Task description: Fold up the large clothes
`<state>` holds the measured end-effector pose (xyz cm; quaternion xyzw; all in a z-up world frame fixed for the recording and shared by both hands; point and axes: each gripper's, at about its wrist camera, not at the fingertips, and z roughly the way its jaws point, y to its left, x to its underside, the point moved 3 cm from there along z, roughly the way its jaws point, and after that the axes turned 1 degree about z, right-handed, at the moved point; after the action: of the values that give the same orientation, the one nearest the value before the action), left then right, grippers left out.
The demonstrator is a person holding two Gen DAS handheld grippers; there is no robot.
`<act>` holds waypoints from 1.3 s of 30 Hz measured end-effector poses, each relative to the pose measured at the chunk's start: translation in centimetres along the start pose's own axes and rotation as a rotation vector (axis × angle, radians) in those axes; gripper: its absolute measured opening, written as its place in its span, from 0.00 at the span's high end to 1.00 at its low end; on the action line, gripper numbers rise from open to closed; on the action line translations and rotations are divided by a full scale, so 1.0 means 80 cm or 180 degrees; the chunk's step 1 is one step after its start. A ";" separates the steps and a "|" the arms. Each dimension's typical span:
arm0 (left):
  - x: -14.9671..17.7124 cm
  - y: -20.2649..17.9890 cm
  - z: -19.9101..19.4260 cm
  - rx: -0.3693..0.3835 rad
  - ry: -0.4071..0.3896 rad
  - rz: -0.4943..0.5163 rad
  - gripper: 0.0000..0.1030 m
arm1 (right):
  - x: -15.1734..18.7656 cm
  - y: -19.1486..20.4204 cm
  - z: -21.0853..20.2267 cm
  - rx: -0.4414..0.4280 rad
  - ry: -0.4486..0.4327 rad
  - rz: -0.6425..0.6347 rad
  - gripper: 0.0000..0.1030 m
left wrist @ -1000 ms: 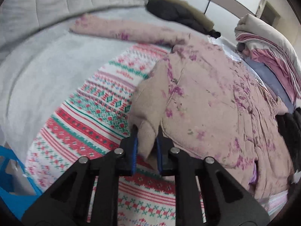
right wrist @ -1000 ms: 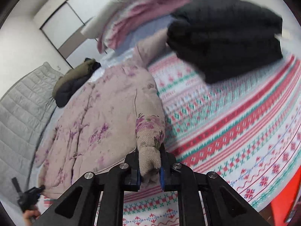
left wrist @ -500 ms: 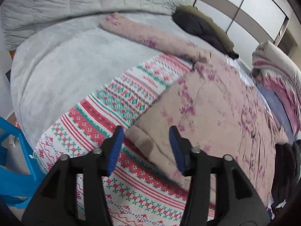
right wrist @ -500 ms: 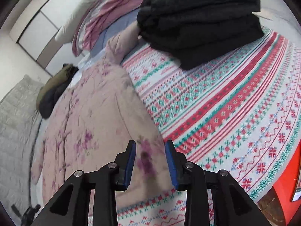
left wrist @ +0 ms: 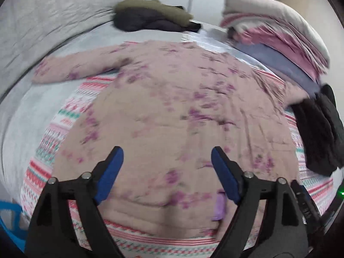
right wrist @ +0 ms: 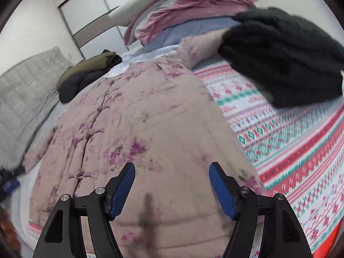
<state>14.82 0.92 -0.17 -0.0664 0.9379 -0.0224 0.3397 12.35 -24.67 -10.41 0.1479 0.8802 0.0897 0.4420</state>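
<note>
A large pink quilted coat with purple flowers (left wrist: 172, 107) lies spread flat on the patterned bed cover, with one sleeve (left wrist: 71, 68) stretched out to the far left. It also shows in the right wrist view (right wrist: 139, 129), its button line running down the left half. My left gripper (left wrist: 166, 173) is open and empty above the coat's near hem. My right gripper (right wrist: 172, 187) is open and empty above the near part of the coat.
A red, green and white patterned cover (right wrist: 290, 150) is under the coat. A folded black knit (right wrist: 286, 60) lies at the right, over the coat's other sleeve. Stacked bedding (left wrist: 279, 32) and a dark olive jacket (left wrist: 150, 17) lie at the back. A grey padded headboard (left wrist: 43, 21) is on the left.
Both grippers let go of the coat's corners and opened wide. Both have swung to face the spread coat from its near edge.
</note>
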 end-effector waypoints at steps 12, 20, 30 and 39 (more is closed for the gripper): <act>0.001 -0.028 0.097 -0.0014 -0.0056 0.0127 0.05 | 0.004 0.048 0.019 0.0318 -0.0113 -0.0647 0.20; -0.003 -0.010 0.114 -0.0093 -0.0045 0.0052 0.05 | -0.027 0.057 0.040 0.0331 -0.0072 -0.0762 0.18; -0.006 -0.004 0.128 -0.0085 0.0051 -0.0044 0.05 | -0.233 -0.037 0.068 0.0694 -0.0178 -0.0126 0.18; -0.011 0.001 0.139 -0.0019 0.0113 -0.0200 0.05 | -0.442 -0.120 0.137 0.1321 -0.0125 0.0391 0.18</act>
<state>22.63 1.16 -8.15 -0.0965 0.9413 -0.0315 0.3220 39.41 -45.42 6.86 0.2907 0.8603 -0.0696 0.4129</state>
